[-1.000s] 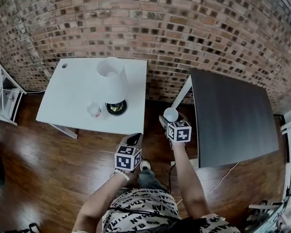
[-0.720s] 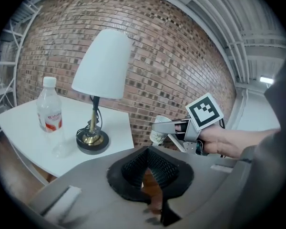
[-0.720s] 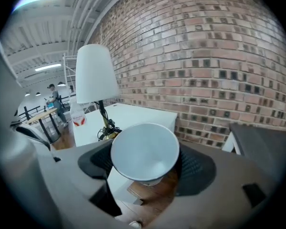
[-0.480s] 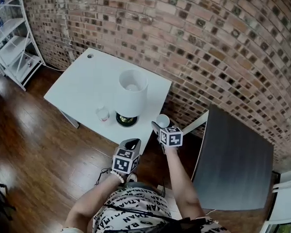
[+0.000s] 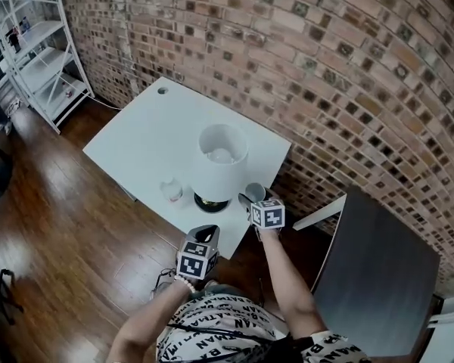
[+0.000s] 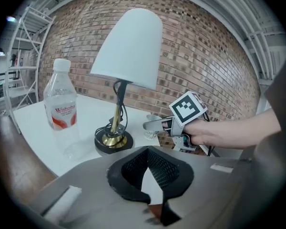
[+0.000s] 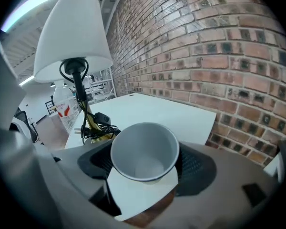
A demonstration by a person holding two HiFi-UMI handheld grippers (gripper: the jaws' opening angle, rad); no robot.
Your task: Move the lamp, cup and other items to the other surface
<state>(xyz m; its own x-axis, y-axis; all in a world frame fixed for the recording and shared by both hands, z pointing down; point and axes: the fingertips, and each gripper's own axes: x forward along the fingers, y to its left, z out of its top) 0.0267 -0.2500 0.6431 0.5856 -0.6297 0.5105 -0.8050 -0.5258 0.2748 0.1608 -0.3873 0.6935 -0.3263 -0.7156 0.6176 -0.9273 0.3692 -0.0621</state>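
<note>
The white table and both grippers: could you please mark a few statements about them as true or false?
1. The right gripper holds a white paper cup between its jaws. True.
2. The table lamp with a white shade and brass base lies tipped over on the white table. False: it stands upright on the table.
3. The clear plastic water bottle with a red label is between the left gripper's jaws. False: it stands on the white table beside the lamp, with no gripper on it.
4. The left gripper has nothing between its jaws. True.
</note>
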